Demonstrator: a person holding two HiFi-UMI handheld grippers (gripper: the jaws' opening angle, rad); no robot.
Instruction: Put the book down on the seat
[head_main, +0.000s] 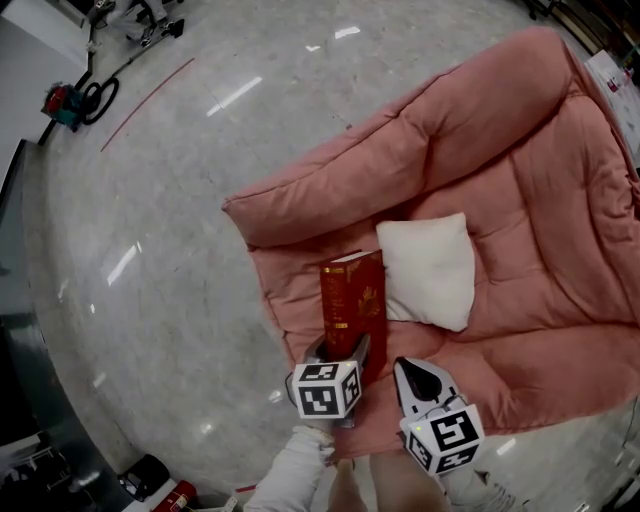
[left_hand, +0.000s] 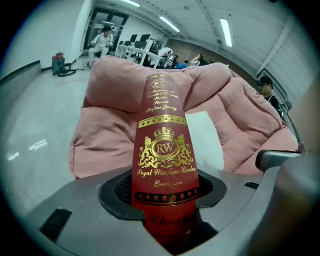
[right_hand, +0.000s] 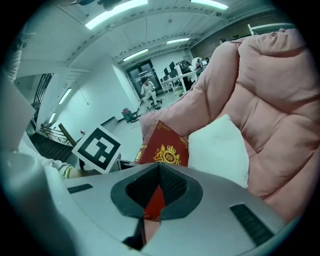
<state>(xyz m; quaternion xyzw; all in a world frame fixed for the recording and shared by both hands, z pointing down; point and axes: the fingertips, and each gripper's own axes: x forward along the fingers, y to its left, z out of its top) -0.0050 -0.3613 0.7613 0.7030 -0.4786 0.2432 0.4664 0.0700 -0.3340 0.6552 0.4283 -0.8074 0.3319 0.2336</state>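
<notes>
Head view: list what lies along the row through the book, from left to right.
Glossy grey stone floor → dark red hardback book with gold print → white square pillow. The pink quilted sofa wraps round both, so it has no single place.

Pink padded seat (head_main: 520, 200) on the glossy floor (head_main: 150, 250), white pillow (head_main: 428, 268) on its cushion.

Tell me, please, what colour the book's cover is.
Dark red with gold lettering and crest; the book shows best in the left gripper view.
</notes>
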